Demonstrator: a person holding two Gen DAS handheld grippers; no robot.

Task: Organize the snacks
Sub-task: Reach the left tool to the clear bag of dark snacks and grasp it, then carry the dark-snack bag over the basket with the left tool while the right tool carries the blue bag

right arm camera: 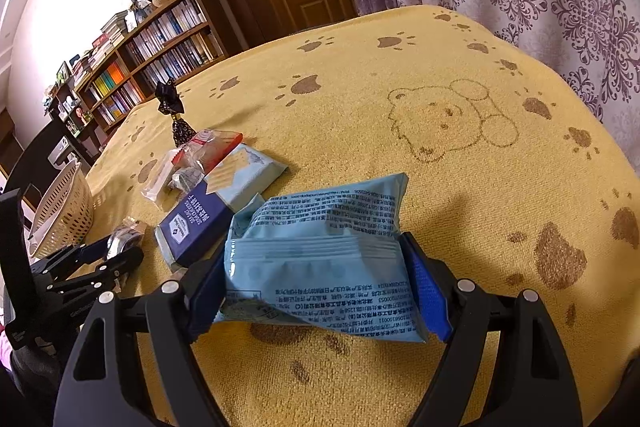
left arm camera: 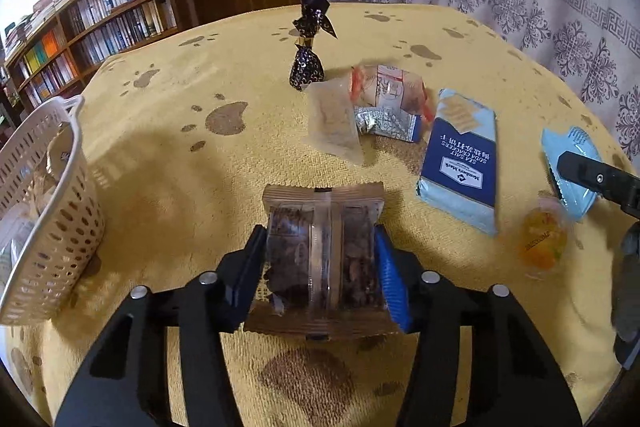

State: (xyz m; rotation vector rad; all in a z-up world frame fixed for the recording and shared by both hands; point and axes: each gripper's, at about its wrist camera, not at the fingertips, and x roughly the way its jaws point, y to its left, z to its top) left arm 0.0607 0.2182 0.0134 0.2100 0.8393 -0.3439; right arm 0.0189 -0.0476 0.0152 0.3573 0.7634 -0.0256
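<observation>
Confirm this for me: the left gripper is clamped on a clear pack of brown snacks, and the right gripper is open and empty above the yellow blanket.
Half of it is wrong. The left gripper does clamp the clear pack of brown snacks, but the right gripper is not empty: the right wrist view shows it shut on a light blue packet above the yellow blanket.

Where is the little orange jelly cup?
In the left wrist view the jelly cup sits on the yellow blanket at the right, just beside the blue cracker pack and below the light blue packet.
</observation>
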